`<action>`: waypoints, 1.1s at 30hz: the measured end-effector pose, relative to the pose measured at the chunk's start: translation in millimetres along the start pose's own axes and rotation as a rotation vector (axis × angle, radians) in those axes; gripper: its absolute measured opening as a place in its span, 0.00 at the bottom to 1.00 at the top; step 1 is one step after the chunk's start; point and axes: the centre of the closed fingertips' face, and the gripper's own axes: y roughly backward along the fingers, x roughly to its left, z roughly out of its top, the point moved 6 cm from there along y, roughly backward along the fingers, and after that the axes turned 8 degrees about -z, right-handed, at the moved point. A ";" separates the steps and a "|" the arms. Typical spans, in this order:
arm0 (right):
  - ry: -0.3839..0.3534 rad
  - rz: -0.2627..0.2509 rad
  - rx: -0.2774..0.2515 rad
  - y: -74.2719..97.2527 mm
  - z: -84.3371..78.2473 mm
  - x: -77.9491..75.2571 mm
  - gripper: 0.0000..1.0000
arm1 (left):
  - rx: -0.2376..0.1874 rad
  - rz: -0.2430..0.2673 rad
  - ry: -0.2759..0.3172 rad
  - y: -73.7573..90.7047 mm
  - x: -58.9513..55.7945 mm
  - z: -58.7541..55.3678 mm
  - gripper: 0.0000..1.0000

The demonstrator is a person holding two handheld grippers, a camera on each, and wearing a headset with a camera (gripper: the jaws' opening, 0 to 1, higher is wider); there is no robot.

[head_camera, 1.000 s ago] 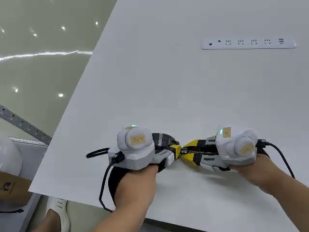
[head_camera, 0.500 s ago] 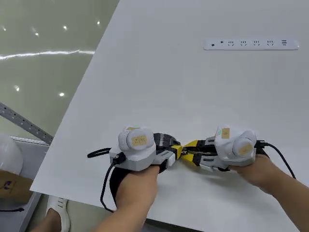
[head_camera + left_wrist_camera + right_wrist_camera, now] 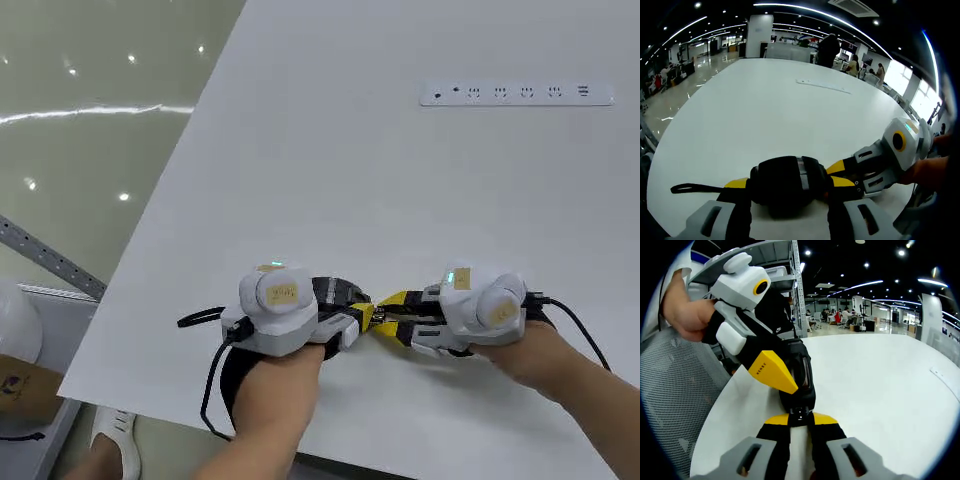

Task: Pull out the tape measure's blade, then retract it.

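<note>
A black tape measure (image 3: 335,291) lies near the table's front edge, its wrist strap (image 3: 200,318) trailing left. My left gripper (image 3: 342,306) is shut on the case; in the left gripper view the case (image 3: 785,185) sits between the yellow-padded jaws of that gripper (image 3: 788,183). My right gripper (image 3: 386,315) faces it from the right, its jaws closed on the blade's end hook. In the right gripper view that gripper (image 3: 800,418) pinches the small metal hook (image 3: 799,414) right at the case (image 3: 797,372). No length of blade shows between hook and case.
A white power strip (image 3: 515,94) lies at the far side of the white table (image 3: 350,180). The table's left edge drops to a glossy floor. A black cable (image 3: 580,325) runs from my right gripper. A grey mesh chair (image 3: 670,405) stands beside the front edge.
</note>
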 end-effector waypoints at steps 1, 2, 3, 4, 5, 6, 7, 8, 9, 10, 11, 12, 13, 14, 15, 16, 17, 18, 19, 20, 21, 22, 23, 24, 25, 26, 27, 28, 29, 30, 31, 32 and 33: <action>-0.002 -0.001 0.002 -0.2 0.2 -0.1 0.14 | 0.001 -0.001 0.000 0.0 0.1 0.0 0.59; 0.000 -0.001 0.005 -0.1 0.4 0.2 0.14 | 0.003 -0.003 0.000 -0.1 0.3 0.1 0.59; 0.000 -0.002 0.008 -0.4 0.4 -0.1 0.14 | 0.004 -0.006 0.000 -0.1 0.5 0.1 0.59; 0.000 -0.003 0.010 -0.5 0.4 -0.2 0.14 | 0.004 -0.009 0.001 -0.1 0.9 0.0 0.59; 0.004 -0.005 0.013 -0.9 0.3 -0.1 0.14 | 0.008 -0.014 0.007 -0.2 1.3 -0.5 0.59; 0.006 -0.007 0.014 -1.2 0.4 -0.1 0.14 | 0.010 -0.016 0.012 0.0 1.4 -0.9 0.59; 0.001 -0.003 0.015 -1.3 0.7 0.7 0.15 | 0.013 -0.018 0.015 0.1 1.5 -1.6 0.59; 0.001 -0.003 0.015 -1.3 0.8 0.8 0.16 | 0.016 -0.015 0.014 0.2 2.1 -2.2 0.60; 0.001 -0.004 0.017 -1.4 1.1 0.7 0.17 | 0.020 -0.014 0.008 0.2 2.8 -3.1 0.61; -0.005 -0.003 0.018 -1.6 1.7 1.0 0.18 | 0.023 -0.016 0.009 0.3 4.3 -4.8 0.61; -0.006 -0.003 0.018 -1.7 2.0 1.0 0.21 | 0.024 -0.017 0.018 0.9 5.5 -5.7 0.62; 0.002 -0.003 0.022 -1.5 2.4 1.7 0.22 | 0.023 -0.019 0.032 1.5 7.3 -6.6 0.62; 0.004 -0.001 0.023 -1.5 2.6 2.4 0.23 | 0.022 -0.017 0.036 2.2 8.2 -7.0 0.63; 0.005 0.002 0.025 -1.5 2.6 3.2 0.23 | 0.019 -0.018 0.036 3.0 8.6 -7.1 0.64; 0.007 0.003 0.025 -1.9 2.4 3.7 0.24 | 0.017 -0.019 0.033 3.8 9.1 -7.1 0.65; 0.005 0.002 0.027 -1.8 2.6 3.9 0.25 | 0.016 -0.019 0.032 4.3 9.8 -7.0 0.65; 0.002 0.000 0.028 -1.4 3.1 4.2 0.26 | 0.013 -0.020 0.033 5.1 11.2 -6.9 0.66; 0.002 -0.002 0.029 -1.1 3.5 4.3 0.27 | 0.012 -0.021 0.032 5.8 11.8 -6.8 0.66; 0.003 -0.006 0.031 -0.8 3.5 3.7 0.29 | 0.011 -0.021 0.031 6.2 12.3 -6.7 0.67; 0.001 -0.008 0.033 0.0 3.8 3.5 0.31 | 0.012 -0.024 0.029 6.4 13.0 -6.6 0.67; -0.001 -0.007 0.034 0.8 4.3 3.6 0.31 | 0.011 -0.028 0.027 6.9 12.8 -6.1 0.67; 0.000 -0.007 0.033 2.0 5.2 4.0 0.31 | 0.006 -0.033 0.019 7.5 12.5 -4.8 0.67; -0.001 -0.008 0.034 2.3 5.2 3.6 0.32 | 0.004 -0.035 0.015 8.0 12.3 -3.9 0.68; -0.003 -0.009 0.036 3.0 5.4 3.4 0.32 | 0.002 -0.042 0.012 8.1 11.7 -3.3 0.68; -0.006 -0.013 0.038 4.0 5.6 2.8 0.33 | -0.001 -0.047 0.008 8.5 11.2 -2.6 0.68; -0.008 -0.014 0.038 5.0 6.0 2.9 0.33 | 0.001 -0.050 0.006 9.0 10.3 -2.2 0.69; -0.011 -0.017 0.038 6.6 6.8 2.9 0.34 | -0.002 -0.056 -0.003 10.1 8.9 -1.3 0.69; -0.012 -0.018 0.039 7.5 7.2 3.2 0.34 | -0.002 -0.058 -0.012 10.7 8.0 -0.8 0.70; -0.011 -0.018 0.040 8.5 7.8 3.5 0.34 | 0.001 -0.062 -0.018 11.0 7.4 -0.6 0.70; -0.010 -0.020 0.041 10.1 8.6 4.0 0.35 | -0.001 -0.070 -0.014 12.1 6.2 0.3 0.70; -0.012 -0.021 0.043 10.9 8.5 3.8 0.35 | -0.003 -0.076 -0.011 12.8 5.6 0.9 0.70; -0.018 -0.022 0.043 12.4 8.8 4.0 0.36 | -0.003 -0.083 -0.018 12.7 4.9 1.1 0.70; -0.021 -0.023 0.047 13.0 8.4 4.1 0.36 | 0.000 -0.084 -0.029 13.0 4.6 1.3 0.71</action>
